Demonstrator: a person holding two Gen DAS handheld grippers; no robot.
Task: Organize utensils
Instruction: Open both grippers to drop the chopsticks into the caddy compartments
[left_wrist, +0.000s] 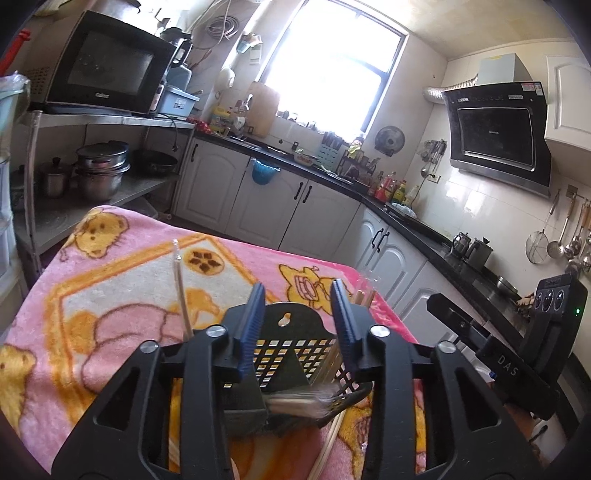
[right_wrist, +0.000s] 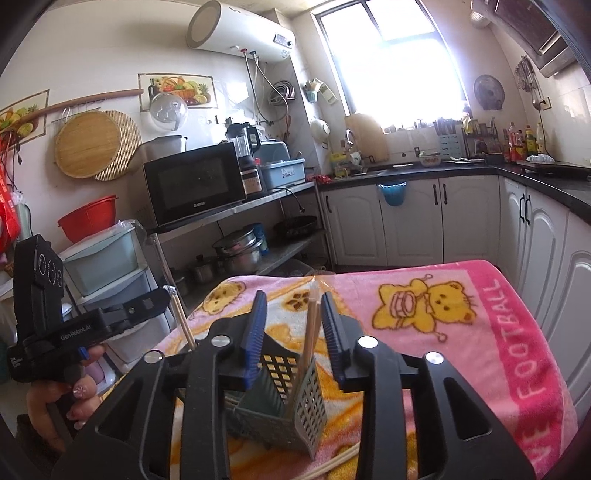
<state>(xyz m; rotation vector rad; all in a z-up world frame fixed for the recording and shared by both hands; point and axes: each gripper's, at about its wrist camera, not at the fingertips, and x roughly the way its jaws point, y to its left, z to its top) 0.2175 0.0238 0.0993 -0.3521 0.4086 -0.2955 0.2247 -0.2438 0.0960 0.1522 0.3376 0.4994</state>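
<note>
Both claws gape, unladen: left gripper (left_wrist: 297, 319), right gripper (right_wrist: 291, 328). Ahead, dark perforated plastic utensil caddy (right_wrist: 291, 398); lower chopsticks vertically.

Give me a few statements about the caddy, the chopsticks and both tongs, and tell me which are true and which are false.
1. The caddy stands on a pink towel. True.
2. Both tongs are clamped on chopsticks. False: the left tongs and right tongs are open and hold nothing.
3. Chopsticks stand upright in the caddy. True.
4. The caddy is solid metal with no holes. False: it is a perforated plastic holder.
5. Some chopsticks lie on the towel beside the caddy. True.
6. The towel lies on the black counter. False: it covers a separate surface in front of the cabinets.
</note>
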